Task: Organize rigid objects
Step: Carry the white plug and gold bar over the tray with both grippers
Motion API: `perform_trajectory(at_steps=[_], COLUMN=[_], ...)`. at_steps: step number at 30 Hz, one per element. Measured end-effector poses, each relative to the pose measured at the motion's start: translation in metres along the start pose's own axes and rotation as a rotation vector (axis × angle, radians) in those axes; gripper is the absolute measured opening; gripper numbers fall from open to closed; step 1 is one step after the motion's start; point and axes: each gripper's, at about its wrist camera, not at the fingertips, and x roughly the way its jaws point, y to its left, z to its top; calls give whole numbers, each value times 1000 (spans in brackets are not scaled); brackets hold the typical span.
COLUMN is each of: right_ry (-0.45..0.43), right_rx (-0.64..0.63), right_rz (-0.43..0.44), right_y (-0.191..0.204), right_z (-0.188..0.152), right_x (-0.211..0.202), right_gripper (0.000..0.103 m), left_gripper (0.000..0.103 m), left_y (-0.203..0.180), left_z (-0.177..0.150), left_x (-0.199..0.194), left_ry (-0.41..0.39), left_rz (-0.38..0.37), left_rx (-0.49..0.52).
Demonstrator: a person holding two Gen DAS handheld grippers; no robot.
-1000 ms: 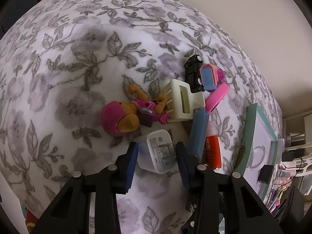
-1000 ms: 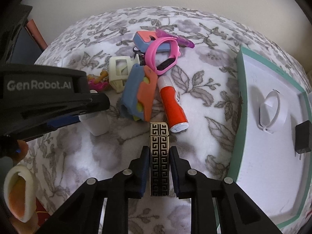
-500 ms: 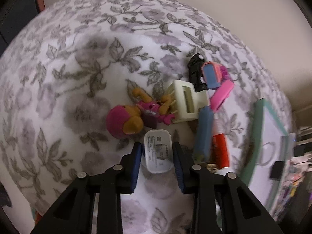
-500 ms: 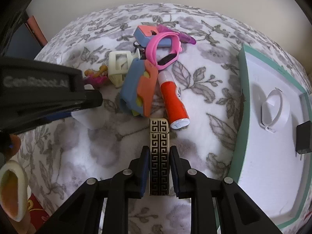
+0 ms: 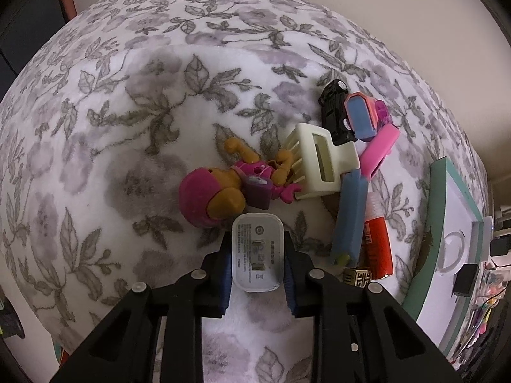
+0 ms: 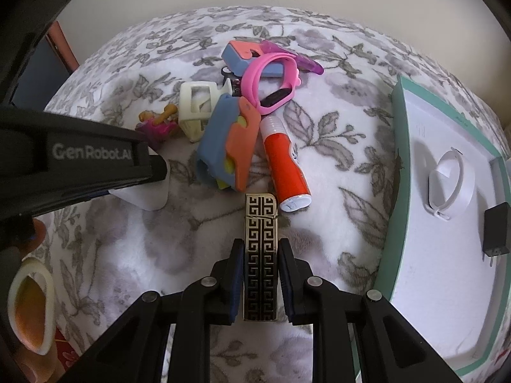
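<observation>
The left tongs [image 5: 257, 266] had just been closing and gripped the white charger [image 5: 257, 252]. The right tongs [image 6: 260, 279] gripped the patterned lighter [image 6: 260, 255], left of the tray [image 6: 397, 191].

We see soft, even indoor light with faint shadows beside the objects; both fisheye views bow strongly toward dark vignetted corners, focus is sharp centrally, and the right edge clutter blurs

A home bedroom: floral fleece blanket [image 5: 134, 121], scattered toys and hair clip [image 5: 322, 162].
</observation>
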Motion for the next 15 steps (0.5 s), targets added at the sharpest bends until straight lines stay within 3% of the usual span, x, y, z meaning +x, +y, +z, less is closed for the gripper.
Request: perform_trajectory(at_steps=[9, 15], right_ry=[11, -20], right_rx=[44, 63], right_rz=[39, 51], right_y=[-9, -18], right_z=[0, 2], right_x=[-7, -22], right_gripper=[22, 22], left_gripper=[28, 28], left_y=[-8, -13], left_z=[-2, -1], left_x=[-5, -26], left_ry=[16, -25], left_rz=[3, -24], left_rx=[10, 21])
